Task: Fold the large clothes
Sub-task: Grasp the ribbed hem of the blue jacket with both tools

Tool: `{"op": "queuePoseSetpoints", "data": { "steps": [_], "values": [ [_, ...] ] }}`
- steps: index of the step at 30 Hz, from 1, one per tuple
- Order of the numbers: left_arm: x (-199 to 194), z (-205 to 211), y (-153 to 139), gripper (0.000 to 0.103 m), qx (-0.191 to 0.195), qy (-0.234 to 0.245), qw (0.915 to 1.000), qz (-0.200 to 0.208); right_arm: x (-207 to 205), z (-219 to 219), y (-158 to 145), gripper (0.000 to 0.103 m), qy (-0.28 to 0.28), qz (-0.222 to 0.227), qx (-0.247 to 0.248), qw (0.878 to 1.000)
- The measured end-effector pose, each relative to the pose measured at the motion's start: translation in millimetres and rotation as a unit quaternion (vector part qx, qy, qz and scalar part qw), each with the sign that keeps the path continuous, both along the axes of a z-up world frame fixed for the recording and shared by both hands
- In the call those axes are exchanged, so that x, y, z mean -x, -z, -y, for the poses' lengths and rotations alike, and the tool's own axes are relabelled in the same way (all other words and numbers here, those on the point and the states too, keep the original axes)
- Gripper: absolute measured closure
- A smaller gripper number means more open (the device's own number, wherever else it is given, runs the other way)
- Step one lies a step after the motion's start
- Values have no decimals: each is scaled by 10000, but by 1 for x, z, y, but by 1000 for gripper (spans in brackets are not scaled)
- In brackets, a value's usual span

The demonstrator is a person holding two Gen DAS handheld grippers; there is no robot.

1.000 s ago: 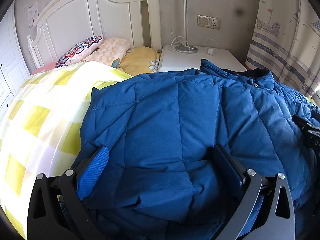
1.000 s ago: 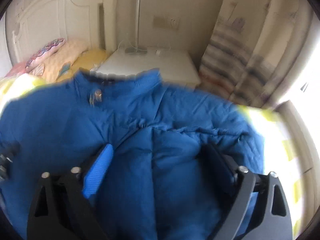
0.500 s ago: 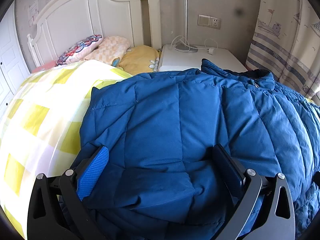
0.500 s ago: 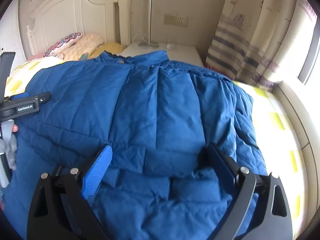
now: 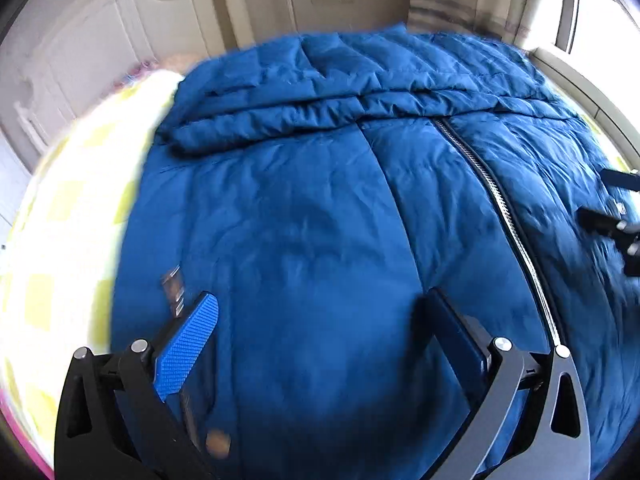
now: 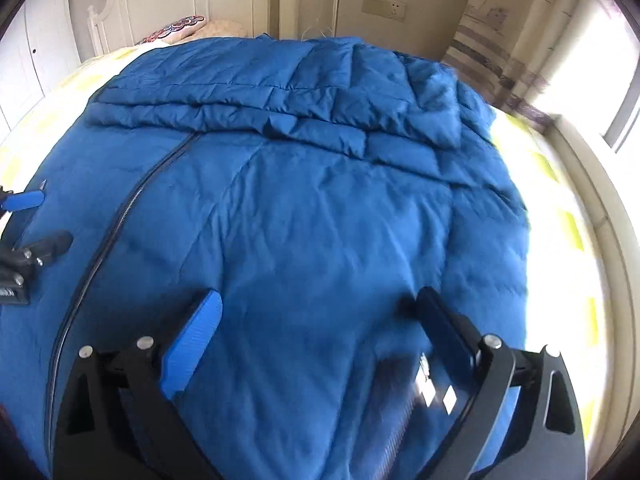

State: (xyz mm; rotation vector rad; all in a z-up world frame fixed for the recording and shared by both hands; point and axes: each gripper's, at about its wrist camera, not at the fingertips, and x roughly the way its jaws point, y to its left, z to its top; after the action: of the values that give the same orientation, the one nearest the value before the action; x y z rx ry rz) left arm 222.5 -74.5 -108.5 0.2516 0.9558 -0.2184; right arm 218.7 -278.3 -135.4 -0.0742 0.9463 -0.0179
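white headboard, striped curtain, bright window

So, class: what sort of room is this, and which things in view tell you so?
Most likely a bedroom. A blue padded jacket lies spread on a bed with a yellow-checked cover, a white headboard and a patterned pillow stand behind it, and a curtain hangs by the window.

Both grippers are showing black frames with silver screws; the left gripper and right gripper are each wearing one ribbed blue pad.
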Motion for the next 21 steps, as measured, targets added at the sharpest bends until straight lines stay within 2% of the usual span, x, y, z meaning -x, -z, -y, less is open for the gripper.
{"op": "queuePoseSetpoints", "data": {
  "steps": [2, 4, 6, 7, 10, 12, 14, 16, 17, 21],
  "values": [
    [21, -7, -7, 4, 54, 30, 10000, 68, 27, -8, -10, 6, -113, 208, -134, 9996],
    [48, -11, -13, 4, -14, 160, 9996, 219, 56, -23, -2, 4, -483, 90, -32, 9988],
    [67, -10, -5, 4, -214, 326, 9991, 164, 76, -30, 15, 2, -540, -129, 201, 9983],
    [77, -12, 4, 4, -378, 367, 9985, 127, 86, -28, 15, 2, -467, -1, 116, 9988],
    [95, -27, 3, 4, -69, 248, 9996, 130, 115, -14, 8, 2, -91, 90, -356, 9993],
    [111, -40, -4, 4, 170, 201, 9996, 131, 136, -19, 9, 2, -134, 217, -454, 9986],
    [123, -43, -2, 4, 188, 298, 9993, 145, 152, -27, 19, 2, -281, 184, -425, 9985],
    [136, -45, 11, 4, 77, 400, 9989, 243, 168, -27, 24, 2, -303, 467, -409, 9976],
    [141, -49, 12, 4, 134, 394, 9986, 335, 172, -26, 24, 2, -285, 474, -470, 9974],
    [150, -63, 9, 4, 350, 413, 9984, 139, 194, -21, 20, 2, -359, 201, -502, 9979]
  ]
}}
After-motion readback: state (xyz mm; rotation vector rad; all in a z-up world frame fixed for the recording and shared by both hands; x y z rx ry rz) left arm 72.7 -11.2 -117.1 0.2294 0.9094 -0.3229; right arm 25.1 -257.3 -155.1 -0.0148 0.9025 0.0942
